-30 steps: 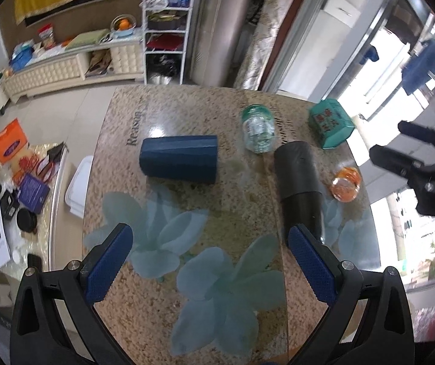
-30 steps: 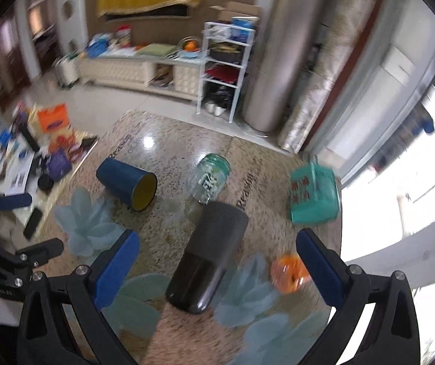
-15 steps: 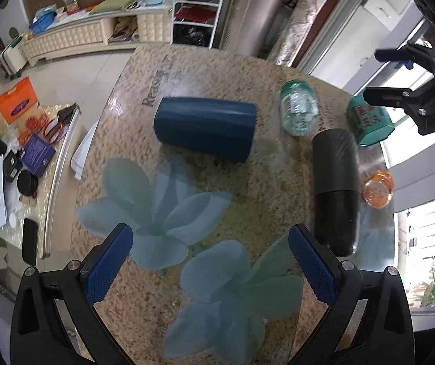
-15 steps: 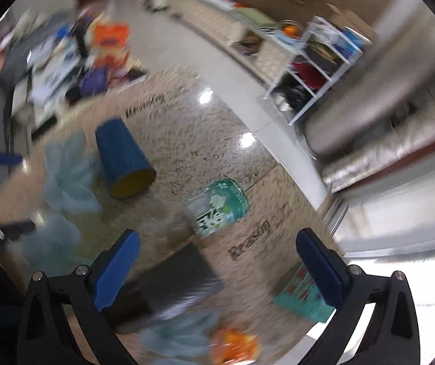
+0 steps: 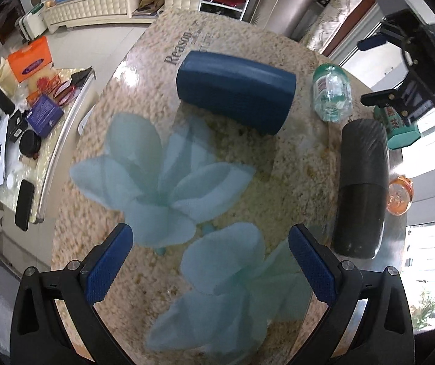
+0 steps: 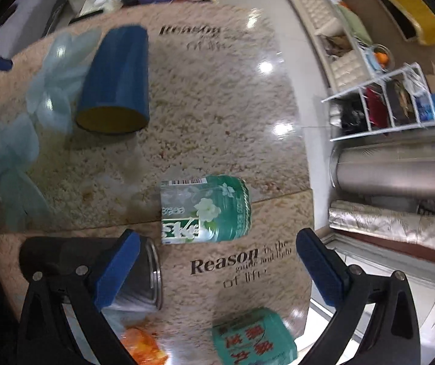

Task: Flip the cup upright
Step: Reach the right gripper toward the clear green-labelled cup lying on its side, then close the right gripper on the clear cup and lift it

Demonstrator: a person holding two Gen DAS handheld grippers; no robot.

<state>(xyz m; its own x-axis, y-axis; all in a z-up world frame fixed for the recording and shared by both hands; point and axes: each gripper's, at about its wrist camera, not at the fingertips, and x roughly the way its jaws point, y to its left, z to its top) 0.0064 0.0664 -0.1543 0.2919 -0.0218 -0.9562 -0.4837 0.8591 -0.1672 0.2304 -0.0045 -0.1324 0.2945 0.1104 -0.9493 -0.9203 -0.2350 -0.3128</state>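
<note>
A dark blue cup [image 5: 235,91] with a yellow inside lies on its side on the stone table [image 5: 144,70]; it also shows in the right wrist view [image 6: 117,79] with its mouth facing the camera. A black tumbler [image 5: 361,182] lies on its side at the right, and its steel rim [image 6: 153,273] shows beside my right gripper's left finger. My left gripper [image 5: 211,263] is open and empty, well short of the blue cup. My right gripper [image 6: 217,269] is open and empty above the table, and it also shows in the left wrist view [image 5: 378,73].
A green bottle [image 6: 208,210] lies on its side between the two cups. A teal box [image 6: 253,337] and an orange object [image 6: 144,346] lie near the black tumbler. A low side table [image 5: 10,121] with clutter stands left of the stone table.
My left gripper has moved closer to the table and the blue cup. My right gripper has swung across over the far side and now looks down on the green bottle and the tumbler's rim.
</note>
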